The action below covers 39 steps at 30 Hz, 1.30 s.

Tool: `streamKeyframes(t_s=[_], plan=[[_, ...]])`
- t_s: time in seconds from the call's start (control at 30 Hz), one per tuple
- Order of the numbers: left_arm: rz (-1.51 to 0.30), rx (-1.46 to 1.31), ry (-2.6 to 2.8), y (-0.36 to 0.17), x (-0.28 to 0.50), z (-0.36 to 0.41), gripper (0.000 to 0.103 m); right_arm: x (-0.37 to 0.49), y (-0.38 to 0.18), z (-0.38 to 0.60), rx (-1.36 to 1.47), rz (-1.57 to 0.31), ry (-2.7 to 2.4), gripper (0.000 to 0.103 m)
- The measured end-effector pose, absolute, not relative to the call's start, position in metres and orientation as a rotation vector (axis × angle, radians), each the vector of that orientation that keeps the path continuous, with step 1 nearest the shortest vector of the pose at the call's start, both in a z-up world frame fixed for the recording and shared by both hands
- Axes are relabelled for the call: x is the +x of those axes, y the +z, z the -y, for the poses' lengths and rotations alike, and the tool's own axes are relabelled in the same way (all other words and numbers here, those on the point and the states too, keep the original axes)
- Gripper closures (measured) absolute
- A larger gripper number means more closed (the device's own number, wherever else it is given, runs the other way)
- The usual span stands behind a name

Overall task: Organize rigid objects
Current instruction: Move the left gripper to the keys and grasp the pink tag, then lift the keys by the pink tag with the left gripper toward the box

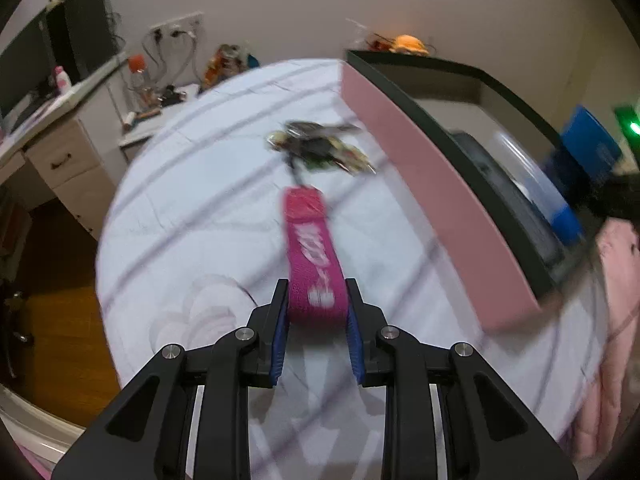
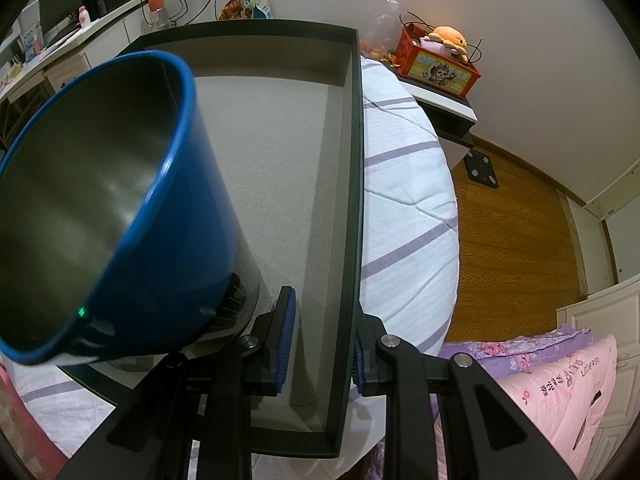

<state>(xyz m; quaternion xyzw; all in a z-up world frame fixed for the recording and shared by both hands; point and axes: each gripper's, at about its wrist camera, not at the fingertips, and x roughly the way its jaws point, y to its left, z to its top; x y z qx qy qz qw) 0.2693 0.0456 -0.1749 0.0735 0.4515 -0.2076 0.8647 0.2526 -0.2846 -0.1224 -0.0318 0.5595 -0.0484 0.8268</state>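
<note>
In the left wrist view my left gripper (image 1: pixel 317 300) is shut on a magenta strap (image 1: pixel 310 248) whose far end carries a blurred bunch of keys (image 1: pixel 320 150) above the striped bed sheet (image 1: pixel 192 216). A pink-sided box (image 1: pixel 432 200) with a dark rim stands to the right, with a blue cup (image 1: pixel 560 200) inside. In the right wrist view my right gripper (image 2: pixel 322 340) straddles the box's dark right wall (image 2: pixel 354 200), one finger inside and one outside. The blue cup (image 2: pixel 120 200), steel inside, lies tilted in the box at the left.
A desk (image 1: pixel 60 128) with drawers, a bottle and cables stands at the left. A nightstand (image 2: pixel 444 96) with a red toy box stands behind the bed. Wooden floor (image 2: pixel 512 248) lies to the right. Pink bedding (image 2: pixel 560 400) is at the lower right.
</note>
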Motion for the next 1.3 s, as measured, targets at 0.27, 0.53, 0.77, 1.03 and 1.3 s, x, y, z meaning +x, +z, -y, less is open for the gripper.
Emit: streamKeyframes(t_s=[0.27,0.53,0.77,1.03,1.3], plan=[[-0.896,0.135,-0.392,-0.158,0.264,-0.046,0.051,0.253,-0.123,0.284,-0.067,-1.188,-0.103,0.078],[-0.909,0.126,-0.349,-0.162,0.325,-0.031,0.042,0.253,-0.123,0.284,-0.066,-1.187,-0.103,0.078],[-0.947,0.104,-0.332,-0.178,0.371,-0.023,0.042,0.254,-0.122,0.283,-0.068,-1.188,-0.094,0.078],[-0.920,0.071,-0.351,-0.182,0.393,-0.019,0.042,0.255,-0.122,0.283,-0.068,-1.187,-0.092,0.077],[-0.898,0.080,-0.359,-0.176,0.396,-0.017,0.090,0.255,-0.122,0.283,-0.068,-1.187,-0.092,0.077]])
